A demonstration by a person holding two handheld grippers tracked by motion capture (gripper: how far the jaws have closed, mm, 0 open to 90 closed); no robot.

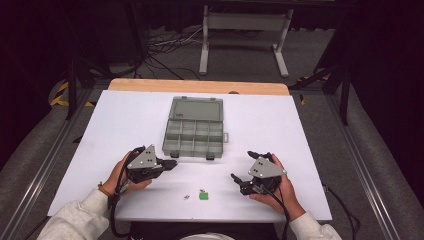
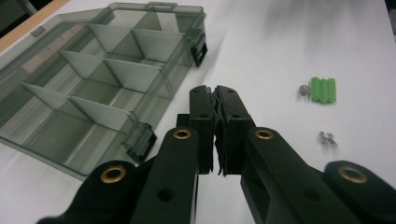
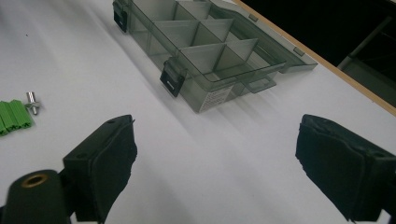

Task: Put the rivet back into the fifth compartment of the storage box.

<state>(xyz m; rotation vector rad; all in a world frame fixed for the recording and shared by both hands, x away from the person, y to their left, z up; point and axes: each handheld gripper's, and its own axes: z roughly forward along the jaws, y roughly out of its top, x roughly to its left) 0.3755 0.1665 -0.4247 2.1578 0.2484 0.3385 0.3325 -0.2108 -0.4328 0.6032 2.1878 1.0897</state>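
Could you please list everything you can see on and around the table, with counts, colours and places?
organiser box: one, smoky grey clear plastic, lid open flat, compartments look empty, middle of the table.
box latches: two, black, on the box's near edge.
green plastic pieces: one small cluster, green, near edge of the table between the grippers.
screws: at least two, silver, one beside the green pieces, one a little apart.
table: one, white top, wooden strip at the far edge.
metal stand: one, light grey, on the floor beyond the table.
left gripper: black, jaws shut on nothing, near the box's near left corner.
right gripper: black, jaws wide open, right of the green pieces.
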